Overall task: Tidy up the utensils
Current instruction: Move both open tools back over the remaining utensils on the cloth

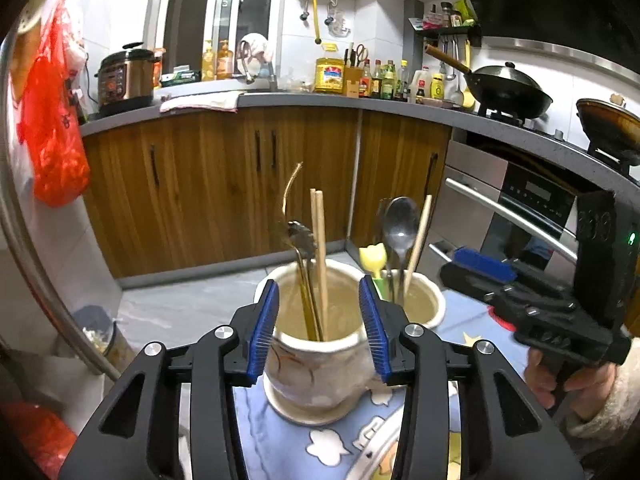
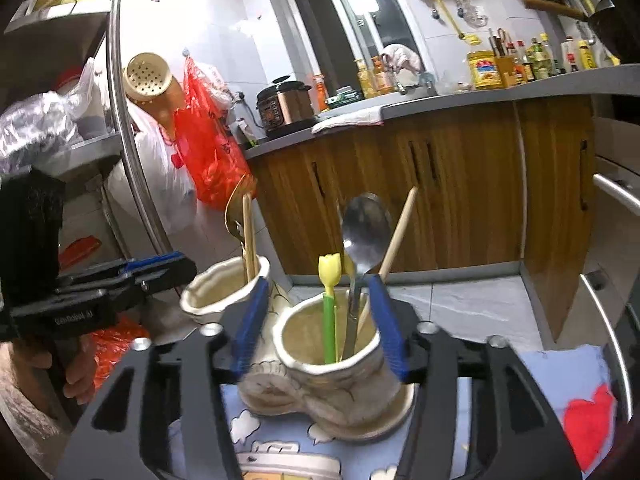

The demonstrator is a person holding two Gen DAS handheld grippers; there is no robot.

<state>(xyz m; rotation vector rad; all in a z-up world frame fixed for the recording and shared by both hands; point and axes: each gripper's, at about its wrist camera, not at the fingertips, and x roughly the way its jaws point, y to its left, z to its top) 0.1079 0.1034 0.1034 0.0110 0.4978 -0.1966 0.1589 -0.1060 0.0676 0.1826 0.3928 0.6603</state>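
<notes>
2 cups stand touching on the tabletop (image 2: 560, 368): left cup (image 1: 316, 344) with chopsticks (image 1: 319, 248), right cup (image 2: 340, 364) with the spoon (image 2: 365, 228). Left claw (image 1: 319, 328) and right claw (image 2: 320, 324) gape wide, empty. Best narrow onto 1 handle and lift straight.

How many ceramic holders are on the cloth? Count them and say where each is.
2. The left holder sits between the left gripper's open fingers; the right holder sits between the right gripper's open fingers. They stand side by side.
</notes>
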